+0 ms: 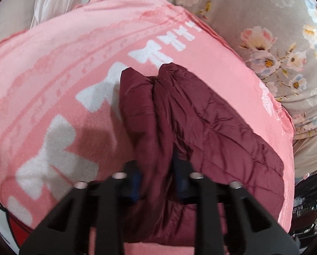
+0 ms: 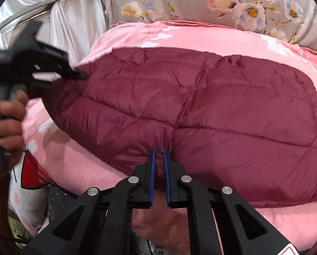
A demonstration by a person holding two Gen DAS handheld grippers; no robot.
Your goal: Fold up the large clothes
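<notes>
A maroon quilted puffer jacket (image 2: 201, 106) lies on a pink fleece blanket (image 2: 201, 36). In the left wrist view the jacket (image 1: 201, 116) is bunched in folds and my left gripper (image 1: 158, 174) is shut on a thick fold of it, the fabric filling the gap between the blue pads. In the right wrist view my right gripper (image 2: 159, 159) is shut on the jacket's near edge, with a pinch of fabric between its blue-edged fingers. The left gripper (image 2: 81, 75) also shows there at the jacket's left end, held by a hand.
The pink blanket (image 1: 52, 85) has white bow prints. A grey floral sheet (image 1: 275, 31) lies beyond it and shows in the right view (image 2: 201, 0) too. A white satin curtain (image 2: 73, 21) hangs at the left. Dark clutter (image 1: 311, 201) sits at the lower right.
</notes>
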